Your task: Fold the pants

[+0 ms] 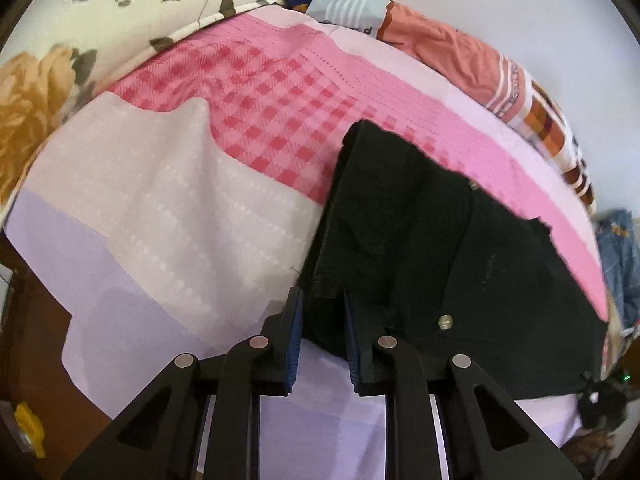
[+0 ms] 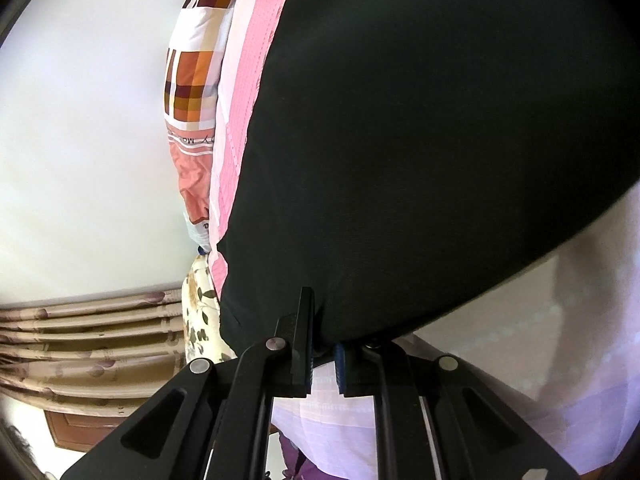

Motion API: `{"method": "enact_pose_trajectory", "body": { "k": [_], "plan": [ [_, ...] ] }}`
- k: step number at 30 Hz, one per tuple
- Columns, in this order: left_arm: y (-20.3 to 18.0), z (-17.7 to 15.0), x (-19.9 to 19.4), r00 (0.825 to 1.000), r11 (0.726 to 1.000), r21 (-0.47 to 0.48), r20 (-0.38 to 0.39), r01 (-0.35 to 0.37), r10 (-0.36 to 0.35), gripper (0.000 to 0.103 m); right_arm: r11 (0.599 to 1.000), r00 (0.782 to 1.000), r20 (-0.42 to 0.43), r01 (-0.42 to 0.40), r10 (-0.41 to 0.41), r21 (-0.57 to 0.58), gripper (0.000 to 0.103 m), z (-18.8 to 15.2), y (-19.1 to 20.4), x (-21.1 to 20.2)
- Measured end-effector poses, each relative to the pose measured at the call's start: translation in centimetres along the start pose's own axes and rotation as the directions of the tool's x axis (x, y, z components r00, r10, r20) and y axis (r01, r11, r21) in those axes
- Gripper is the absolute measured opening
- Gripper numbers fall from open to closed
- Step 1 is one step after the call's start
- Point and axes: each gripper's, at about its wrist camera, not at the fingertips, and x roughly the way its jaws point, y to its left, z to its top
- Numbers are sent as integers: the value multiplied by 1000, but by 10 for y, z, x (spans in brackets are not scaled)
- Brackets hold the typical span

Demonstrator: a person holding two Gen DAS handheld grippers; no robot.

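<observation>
**On the pink bedsheet: both grippers at the pants, grip depth is the weak point**

- Black pants point(image 1: 420, 232) lie spread on the pink-and-lilac bedsheet point(image 1: 168, 208), waistband end nearest the left camera; a metal button point(image 1: 445, 322) shows close to the near edge.
- Left gripper point(image 1: 320, 320): fingers part-spread with a corner of black cloth sitting between the blue pads point(image 1: 294, 344). Cannot tell whether the pads are biting the cloth or only straddling it.
- Right gripper point(image 2: 322, 340): fingers close together, a pinch of the pants' edge between them. The black cloth fills most of this view and looks lifted off the sheet, hanging from the grip.
- Around the bed: floral pillow point(image 1: 120, 12), orange-checked bedding point(image 1: 472, 60) along the far edge, curtain point(image 2: 92, 332) beyond.

Risks, as I judge them:
- Left hold looks shallow, right at a corner. Any pull from the right side could drag that corner out, and the fold would collapse lopsided.
- Right pinch may hold one layer only; the lower layer would sag and bunch inside the fold.
- Uneven lift between the two sides would skew the crease, leaving edges mismatched.
- Pads closing low could catch the sheet and pull it up with the pants.
- Button near the left finger could snag as cloth slides.
</observation>
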Motion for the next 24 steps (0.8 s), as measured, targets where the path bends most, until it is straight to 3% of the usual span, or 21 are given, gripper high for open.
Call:
{"method": "enact_pose_trajectory", "body": {
  "k": [5, 7, 10, 11, 12, 13, 15, 18, 22, 24],
  "plan": [
    [-2, 3, 0, 1000, 1000, 0, -2, -12, 12, 21, 998, 997, -75, -28, 32, 60, 19, -6, -6, -7],
    [1, 3, -4, 1000, 1000, -13, 2, -1, 1, 25, 1000, 988, -156, 9, -10, -11, 24, -18, 9, -6],
    [-1, 2, -17, 999, 999, -13, 37, -36, 37, 40, 973, 967, -254, -27, -33, -228, 25, -39, 62, 0],
    [-3, 4, -23, 997, 998, -6, 57, -58, 59, 44, 937, 964, -262, -45, -50, -346, 25, -44, 92, 3],
    [-6, 5, -29, 992, 996, 1, 83, -90, 90, 56, 878, 966, -243, -44, -84, -477, 29, -48, 123, 7],
    [-11, 6, -36, 986, 993, 4, 115, -120, 119, 66, 825, 970, -215, -30, -111, -565, 43, -50, 143, 11],
    [-20, 7, -46, 982, 996, 12, 168, -92, 89, 70, 649, 979, -113, 26, -171, -761, 62, -49, 191, 35],
    [-44, 6, -46, 978, 994, 72, 198, -77, 61, 79, 529, 973, -110, 16, -205, -848, 61, -32, 228, 91],
    [-64, 2, -24, 981, 980, 161, 173, -121, 93, 80, 361, 952, -75, 39, -296, -932, 43, -21, 253, 166],
    [-65, -2, -13, 982, 975, 170, 151, -142, 117, 80, 303, 938, -77, 30, -337, -953, 39, -12, 257, 200]
  ]
}}
